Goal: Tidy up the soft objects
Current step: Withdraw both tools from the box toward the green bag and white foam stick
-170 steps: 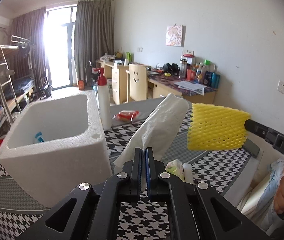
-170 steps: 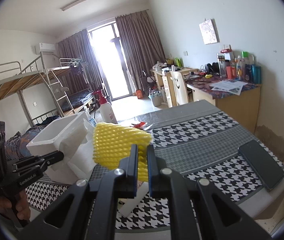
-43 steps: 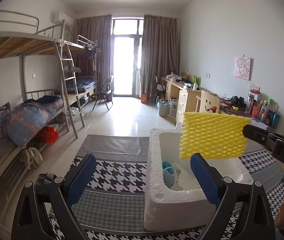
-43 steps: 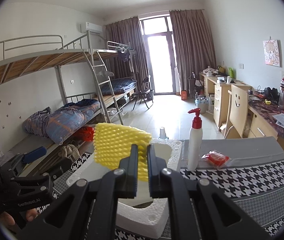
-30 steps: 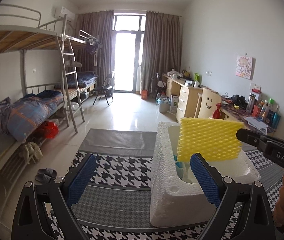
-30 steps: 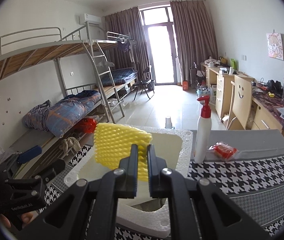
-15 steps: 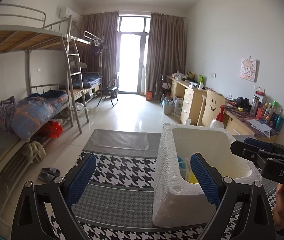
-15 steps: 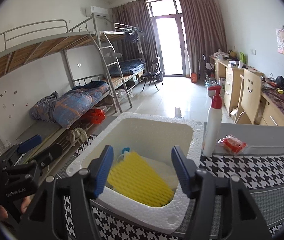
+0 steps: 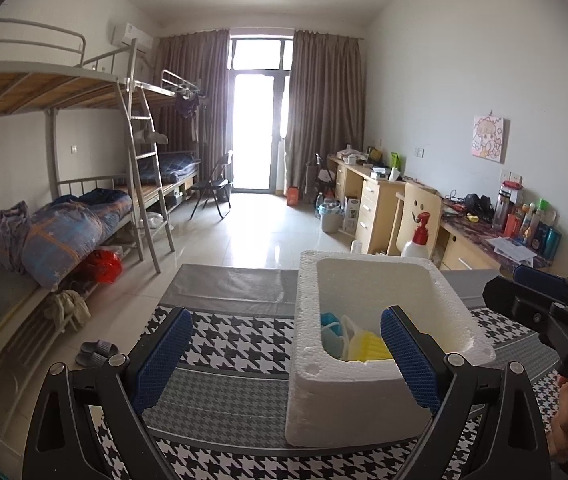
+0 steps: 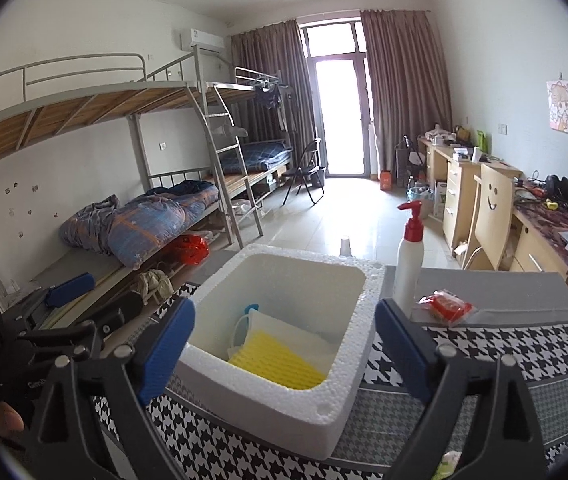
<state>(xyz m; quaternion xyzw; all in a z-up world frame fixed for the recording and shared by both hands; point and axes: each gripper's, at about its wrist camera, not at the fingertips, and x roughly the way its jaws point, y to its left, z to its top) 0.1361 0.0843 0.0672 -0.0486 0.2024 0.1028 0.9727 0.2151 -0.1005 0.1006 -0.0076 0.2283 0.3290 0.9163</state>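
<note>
Foam box (image 10: 358, 394) on houndstooth-covered counter (image 10: 532, 368), white, lidless. Inside, yellow foam net (image 10: 273, 362) lying flat on white tissue (image 10: 316, 346), with a blue-edged mask (image 10: 248, 312) tucked at the left wall; net seen edge-on from left wrist view (image 9: 368, 346). Right tongs (image 10: 284, 346) spread wide, empty, hovering above the near rim of the box, blue pads to either side. Left tongs (image 9: 284, 358) likewise spread wide and empty, left of the box, right pad overlapping the box in view. Pump bottle (image 10: 408, 264) with red head upright just beyond the box; red packet (image 10: 447, 306) flat on the counter beside it.
</note>
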